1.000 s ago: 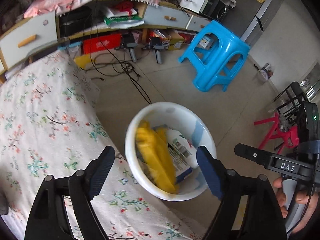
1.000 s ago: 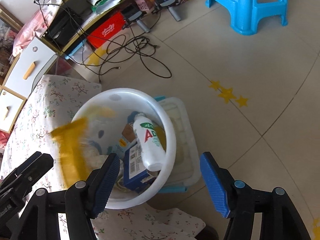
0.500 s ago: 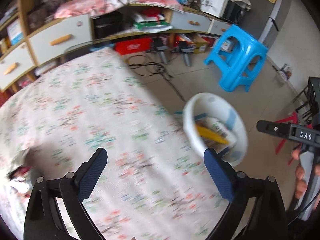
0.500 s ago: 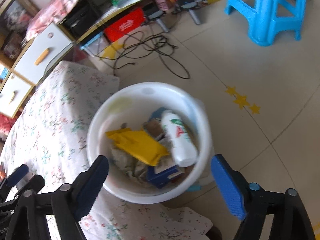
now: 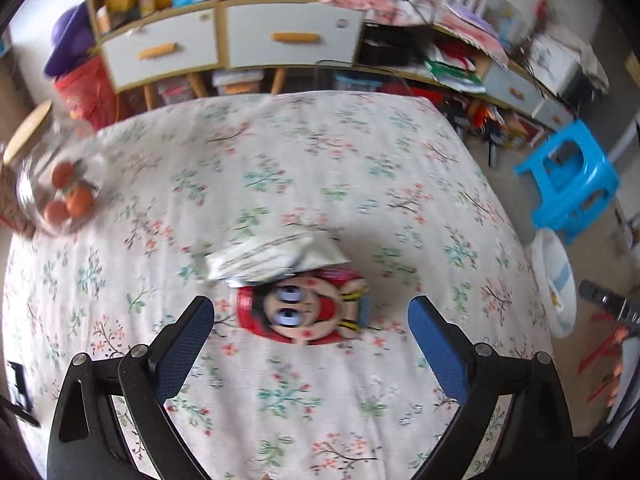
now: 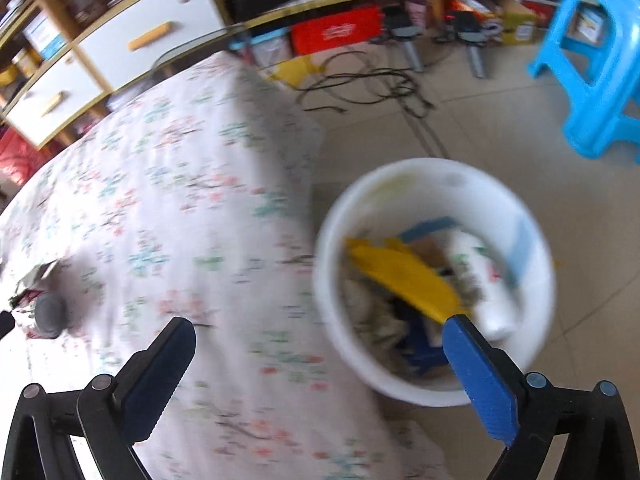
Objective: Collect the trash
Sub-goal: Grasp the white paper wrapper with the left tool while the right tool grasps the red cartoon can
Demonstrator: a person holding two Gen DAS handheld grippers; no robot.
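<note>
Trash pickup: we line up on the next items.
Left wrist view: our left gripper (image 5: 310, 322) hangs spread wide and empty above the cartoon wrapper (image 5: 304, 312) and white packet (image 5: 272, 258) on the tablecloth (image 5: 320, 160), bracketing them for a grasp. Right wrist view: our right gripper (image 6: 316, 364), empty, jaws opening, overlooks the white bin (image 6: 532, 320) on the floor.

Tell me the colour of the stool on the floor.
Bright blue stool, clearest in the right wrist view.
</note>
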